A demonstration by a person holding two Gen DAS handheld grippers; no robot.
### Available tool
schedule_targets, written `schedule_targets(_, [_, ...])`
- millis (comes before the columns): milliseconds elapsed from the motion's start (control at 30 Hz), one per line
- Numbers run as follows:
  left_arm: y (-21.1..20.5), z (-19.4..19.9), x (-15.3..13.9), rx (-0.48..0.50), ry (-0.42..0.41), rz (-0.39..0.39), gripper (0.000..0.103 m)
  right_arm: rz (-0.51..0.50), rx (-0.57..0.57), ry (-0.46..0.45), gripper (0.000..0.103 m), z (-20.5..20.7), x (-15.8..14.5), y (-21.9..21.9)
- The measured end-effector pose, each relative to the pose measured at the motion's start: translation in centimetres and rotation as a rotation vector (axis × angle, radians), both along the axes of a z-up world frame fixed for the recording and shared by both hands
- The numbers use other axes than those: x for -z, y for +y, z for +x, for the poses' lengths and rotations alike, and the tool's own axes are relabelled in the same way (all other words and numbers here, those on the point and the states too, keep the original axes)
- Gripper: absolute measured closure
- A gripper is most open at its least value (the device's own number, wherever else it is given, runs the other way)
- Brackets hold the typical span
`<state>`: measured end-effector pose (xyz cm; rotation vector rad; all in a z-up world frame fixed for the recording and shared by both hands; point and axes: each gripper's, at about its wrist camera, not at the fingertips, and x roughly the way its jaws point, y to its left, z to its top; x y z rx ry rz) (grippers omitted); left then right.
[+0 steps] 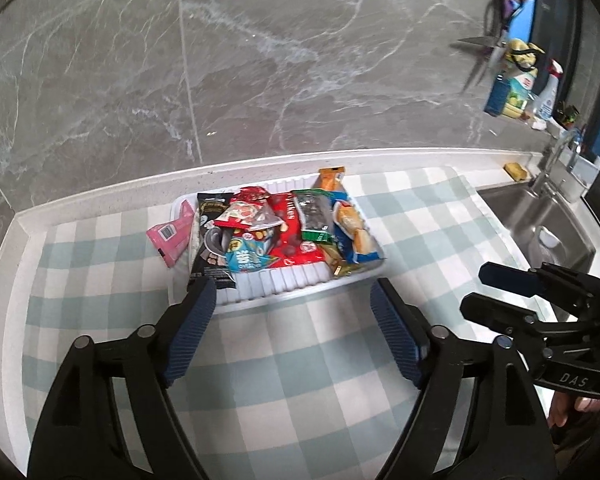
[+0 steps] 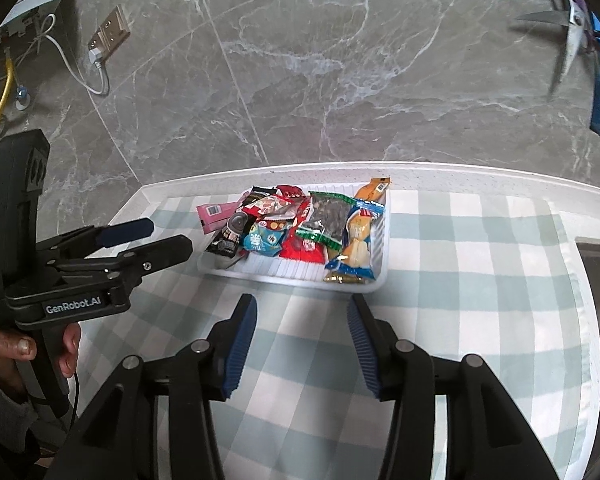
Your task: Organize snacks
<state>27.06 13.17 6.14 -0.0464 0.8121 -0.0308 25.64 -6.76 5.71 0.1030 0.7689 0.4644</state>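
A white ribbed tray (image 1: 284, 285) (image 2: 296, 270) sits on the checked cloth near the wall, piled with several snack packets. A pink packet (image 1: 171, 236) (image 2: 214, 216) hangs over its left end. A blue bread packet (image 1: 354, 228) (image 2: 354, 244) lies at the tray's right, a green one (image 1: 314, 216) (image 2: 328, 218) beside it, an orange one (image 1: 332, 178) (image 2: 374, 190) at the back. My left gripper (image 1: 292, 292) (image 2: 170, 236) is open and empty just in front of the tray. My right gripper (image 2: 300, 308) (image 1: 472, 290) is open and empty, to the tray's right front.
A steel sink (image 1: 540, 220) with a tap lies to the right of the cloth. Cleaning bottles (image 1: 520, 88) stand on the ledge behind it. Scissors (image 1: 484, 52) hang on the marble wall. A socket with a white cable (image 2: 104, 40) is on the wall at left.
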Motion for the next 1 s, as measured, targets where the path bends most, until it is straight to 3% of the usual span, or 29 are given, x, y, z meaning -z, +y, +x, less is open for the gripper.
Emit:
schedule_targets(400, [-2.9,-3.5,-0.8,0.032,-0.016,0.023,0.022,0.017,0.03,-0.011,0.05,-3.7,-0.1,-1.3])
schedule_targets(1000, [-2.9,-5.9,-1.1,0.031,-0.023,0.011,0.022,0.02,0.04,-0.011,0.05,-6.2,-0.1,-1.4])
